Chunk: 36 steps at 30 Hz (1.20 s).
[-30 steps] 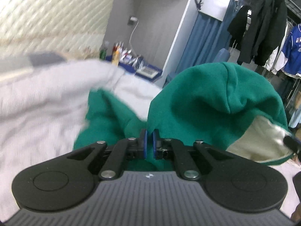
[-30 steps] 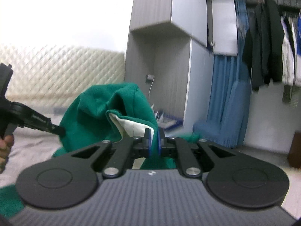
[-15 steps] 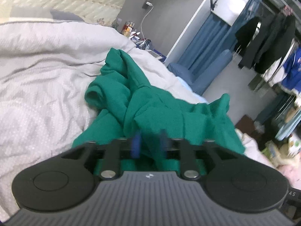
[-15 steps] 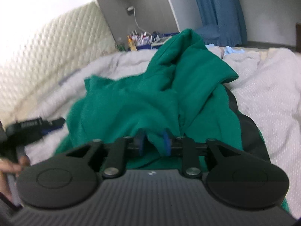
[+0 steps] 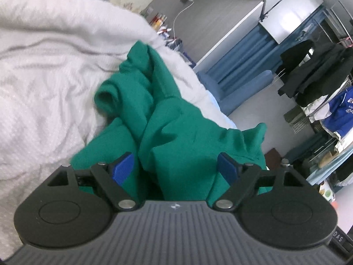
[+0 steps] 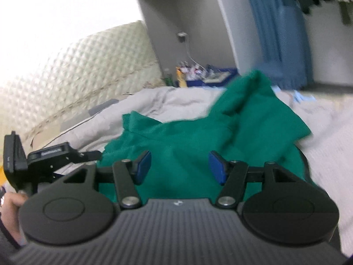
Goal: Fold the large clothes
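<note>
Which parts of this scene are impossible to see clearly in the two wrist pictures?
- Green fleece garment, left wrist view: its near edge is hidden behind the opening left gripper.
- Same garment, right wrist view: motion blur hides its shape; the opening right gripper covers its lower part.
- Small bottles on the bedside shelf, right wrist view: too small and blurred.
- Person's hand, right wrist view: cut off by the left edge.

Black ribbed left tongs [image 5: 175,167], right tongs [image 6: 179,169], blue pads [image 5: 123,168], silver pivot screws [image 5: 126,203]

Both the left gripper [image 5: 175,167] and right gripper [image 6: 179,167] point slightly downward, fingers [image 5: 122,169] opening.
</note>
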Each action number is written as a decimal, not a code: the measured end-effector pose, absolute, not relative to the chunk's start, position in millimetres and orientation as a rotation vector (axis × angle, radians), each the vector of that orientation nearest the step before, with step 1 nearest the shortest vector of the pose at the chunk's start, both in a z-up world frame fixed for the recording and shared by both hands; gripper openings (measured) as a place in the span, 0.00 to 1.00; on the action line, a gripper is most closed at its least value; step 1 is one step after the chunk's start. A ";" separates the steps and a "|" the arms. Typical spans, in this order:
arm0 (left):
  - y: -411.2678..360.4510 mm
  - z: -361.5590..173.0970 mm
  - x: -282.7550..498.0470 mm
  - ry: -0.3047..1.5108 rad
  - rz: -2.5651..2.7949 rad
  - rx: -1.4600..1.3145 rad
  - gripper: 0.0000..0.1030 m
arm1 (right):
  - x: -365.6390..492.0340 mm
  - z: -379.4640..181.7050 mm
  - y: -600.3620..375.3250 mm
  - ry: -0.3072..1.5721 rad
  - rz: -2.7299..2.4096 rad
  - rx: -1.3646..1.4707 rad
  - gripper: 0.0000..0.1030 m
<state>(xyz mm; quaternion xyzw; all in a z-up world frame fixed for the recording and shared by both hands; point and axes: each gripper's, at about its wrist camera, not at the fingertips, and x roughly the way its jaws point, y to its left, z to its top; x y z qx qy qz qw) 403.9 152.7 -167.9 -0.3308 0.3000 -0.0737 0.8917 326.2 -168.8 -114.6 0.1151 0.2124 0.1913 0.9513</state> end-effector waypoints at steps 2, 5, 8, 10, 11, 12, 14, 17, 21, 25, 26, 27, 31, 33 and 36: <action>153.3 -173.8 410.2 0.630 -0.157 -0.692 0.83 | 339.2 -114.8 -155.1 0.423 0.413 0.188 0.58; 149.6 -178.5 419.0 0.650 -0.154 -0.667 0.83 | 359.2 -115.4 -140.5 0.435 0.432 0.158 0.58; 142.8 -183.2 426.4 0.679 -0.150 -0.612 0.83 | 374.2 -121.2 -127.1 0.428 0.444 0.136 0.56; 135.9 -186.9 429.2 0.704 -0.130 -0.543 0.83 | 380.9 -130.9 -119.4 0.463 0.452 0.109 0.53; 132.0 -188.6 430.0 0.710 -0.122 -0.506 0.83 | 383.0 -137.5 -115.5 0.492 0.447 0.081 0.53; 127.5 -189.9 430.9 0.715 -0.115 -0.465 0.83 | 384.4 -144.5 -113.2 0.521 0.441 0.058 0.52; 119.9 -192.2 434.0 0.729 -0.103 -0.403 0.83 | 387.6 -157.2 -112.7 0.571 0.439 0.051 0.52; 108.0 -197.0 440.7 0.738 -0.078 -0.289 0.83 | 396.8 -172.7 -114.4 0.630 0.433 0.056 0.51; 103.4 -211.8 450.4 0.772 -0.062 -0.250 0.84 | 406.7 -185.6 -114.5 0.671 0.424 0.054 0.51; 97.9 -215.1 453.3 0.775 -0.048 -0.211 0.84 | 406.8 -190.2 -112.9 0.680 0.414 0.034 0.51; 97.2 -215.0 452.9 0.775 -0.048 -0.210 0.84 | 405.7 -189.6 -113.6 0.679 0.414 0.037 0.51; 97.0 -214.7 452.2 0.772 -0.047 -0.212 0.84 | 405.3 -189.0 -114.0 0.678 0.414 0.042 0.51; 97.7 -211.4 449.2 0.761 -0.042 -0.228 0.84 | 403.2 -184.1 -113.3 0.661 0.414 0.066 0.51; 98.8 -207.6 446.1 0.750 -0.042 -0.245 0.84 | 400.2 -178.5 -116.0 0.644 0.419 0.080 0.52; 103.4 -199.1 440.5 0.727 -0.047 -0.283 0.84 | 397.0 -165.9 -121.8 0.579 0.417 0.110 0.53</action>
